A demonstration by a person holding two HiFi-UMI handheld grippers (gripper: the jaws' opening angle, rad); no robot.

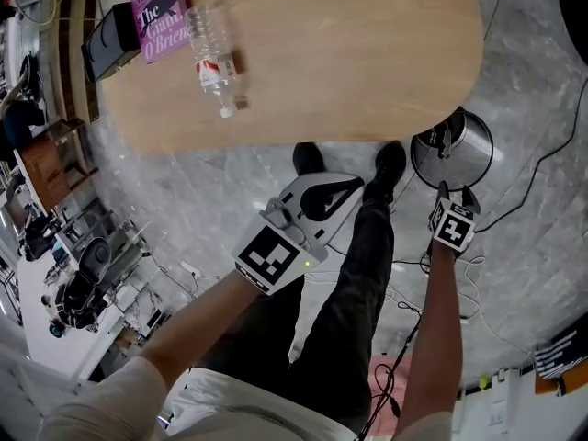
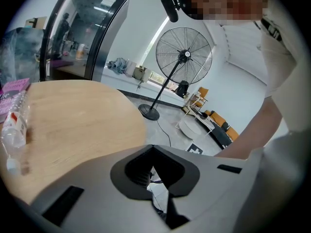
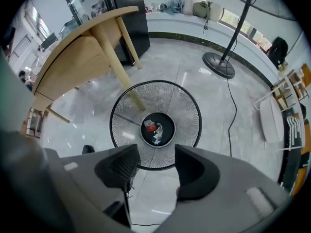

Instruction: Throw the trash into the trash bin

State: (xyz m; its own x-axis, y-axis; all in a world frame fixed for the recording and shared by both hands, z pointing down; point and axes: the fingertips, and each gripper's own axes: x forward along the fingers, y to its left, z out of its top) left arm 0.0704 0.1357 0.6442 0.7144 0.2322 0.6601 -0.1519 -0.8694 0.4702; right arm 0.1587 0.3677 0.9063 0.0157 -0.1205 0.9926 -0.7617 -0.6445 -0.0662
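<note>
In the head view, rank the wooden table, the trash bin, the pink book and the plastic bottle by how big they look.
1. wooden table, by far
2. trash bin, though it stands lower, farther from the camera
3. pink book and plastic bottle: about alike; the frame cuts the book off

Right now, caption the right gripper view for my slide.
Open right hand-held gripper above mesh trash bin, scraps lying at its bottom.
</note>
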